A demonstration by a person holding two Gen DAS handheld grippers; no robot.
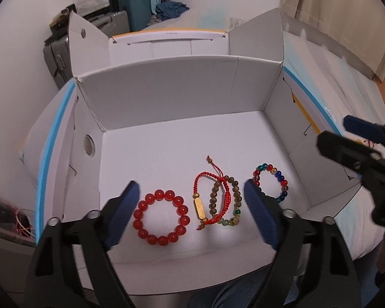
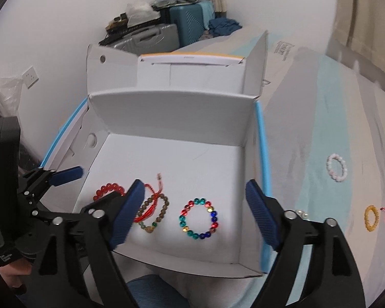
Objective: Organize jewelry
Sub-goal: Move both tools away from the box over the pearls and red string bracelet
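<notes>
Inside, the white cardboard box (image 1: 166,97) is holding the red bead bracelet (image 1: 161,217), a brown bead bracelet (image 1: 225,200) tangled with a red cord bracelet (image 1: 205,179), and the multicoloured bead bracelet (image 2: 198,218). Left claw (image 1: 192,213) and right claw (image 2: 196,213) are hovering with jaws apart, gripping nothing.

A: R gripper (image 2: 195,213)?
B: Jaws wide, nothing btwn, over the white box (image 2: 172,118). Multicolor bead bracelet (image 2: 198,218) lies on box floor.
A: Outside the box?
B: White bead bracelet (image 2: 336,167), yellow one (image 2: 371,217) on the bedsheet (image 2: 320,118).
</notes>
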